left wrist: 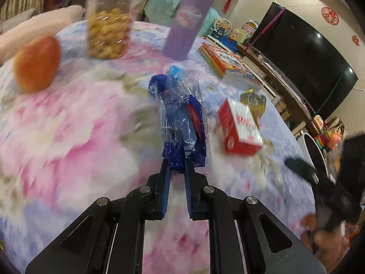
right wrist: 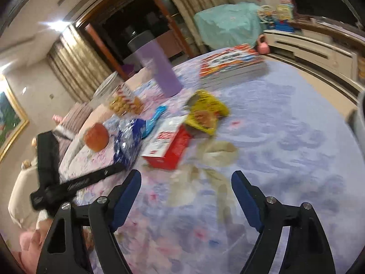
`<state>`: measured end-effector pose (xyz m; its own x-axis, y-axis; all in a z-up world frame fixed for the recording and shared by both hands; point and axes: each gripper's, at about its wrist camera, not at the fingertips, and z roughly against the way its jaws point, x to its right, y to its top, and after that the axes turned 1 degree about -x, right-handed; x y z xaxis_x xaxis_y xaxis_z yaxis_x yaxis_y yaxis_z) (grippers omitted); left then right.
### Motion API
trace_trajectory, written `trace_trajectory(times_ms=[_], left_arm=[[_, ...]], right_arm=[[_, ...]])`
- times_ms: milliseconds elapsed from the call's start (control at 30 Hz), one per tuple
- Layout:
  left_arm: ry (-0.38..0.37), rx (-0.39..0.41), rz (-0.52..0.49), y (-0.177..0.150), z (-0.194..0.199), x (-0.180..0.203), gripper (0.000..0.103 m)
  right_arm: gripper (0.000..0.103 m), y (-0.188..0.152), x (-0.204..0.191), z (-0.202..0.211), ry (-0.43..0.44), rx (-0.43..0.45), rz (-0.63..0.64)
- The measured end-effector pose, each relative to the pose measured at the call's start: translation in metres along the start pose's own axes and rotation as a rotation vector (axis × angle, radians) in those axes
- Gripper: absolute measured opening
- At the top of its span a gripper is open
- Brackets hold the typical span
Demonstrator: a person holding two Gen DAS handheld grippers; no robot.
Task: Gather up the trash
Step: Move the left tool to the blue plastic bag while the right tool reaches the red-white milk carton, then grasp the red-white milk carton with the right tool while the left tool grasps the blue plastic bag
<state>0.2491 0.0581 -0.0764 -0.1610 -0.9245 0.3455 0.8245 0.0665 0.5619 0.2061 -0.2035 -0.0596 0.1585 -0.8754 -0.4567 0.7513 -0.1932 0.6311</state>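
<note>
My left gripper (left wrist: 177,167) is shut on a crumpled blue and clear plastic wrapper (left wrist: 180,114) and holds it above the flowered tablecloth (left wrist: 68,123). The wrapper also shows in the right wrist view (right wrist: 127,140), with the left gripper's black arm below it. A red and white box (left wrist: 239,126) lies right of it, with a yellow wrapper (left wrist: 253,101) behind. In the right wrist view the box (right wrist: 167,142) and the yellow wrapper (right wrist: 205,111) lie ahead. My right gripper (right wrist: 186,175) is open and empty above the cloth.
An orange fruit (left wrist: 36,64), a clear jar of snacks (left wrist: 109,20) and a purple tumbler (left wrist: 189,20) stand at the back. A stack of books (left wrist: 230,66) lies at the right. A black TV (left wrist: 303,52) is beyond the table.
</note>
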Motion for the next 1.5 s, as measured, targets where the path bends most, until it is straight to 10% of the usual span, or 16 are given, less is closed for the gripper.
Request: trace_trajectory(times_ms=[433,533,600,833,1100,1233,1333,1500], left_arm=[[0.044,-0.033,0.006,-0.03,0.014,-0.01,0.013],[0.058,-0.022,0.016,-0.03,0.017,-0.008,0.028],[0.074,-0.006,0.021,-0.028,0.018,-0.007,0.047],[0.051,0.001,0.051,-0.018,0.012,0.0,0.047],[0.044,0.053,0.088,-0.022,0.025,0.023,0.071],[0.123,0.089,0.079,-0.013,0.01,0.031,0.07],[0.178,0.084,0.053,-0.009,-0.004,0.033,0.032],[0.148,0.079,0.016,-0.02,-0.001,0.056,0.028]], right_arm=[[0.066,0.019,-0.039,-0.083,-0.091,-0.067,0.064],[0.061,0.021,-0.033,-0.088,-0.081,-0.078,0.058],[0.06,0.021,-0.031,-0.082,-0.066,-0.076,0.056],[0.06,0.004,-0.015,-0.044,0.001,-0.064,0.021],[0.06,-0.023,0.002,0.004,0.038,-0.044,-0.016],[0.06,-0.028,0.009,0.02,0.035,-0.022,-0.023],[0.06,-0.032,0.016,0.032,0.035,-0.009,-0.033],[0.06,-0.037,0.028,0.053,0.024,0.017,-0.04]])
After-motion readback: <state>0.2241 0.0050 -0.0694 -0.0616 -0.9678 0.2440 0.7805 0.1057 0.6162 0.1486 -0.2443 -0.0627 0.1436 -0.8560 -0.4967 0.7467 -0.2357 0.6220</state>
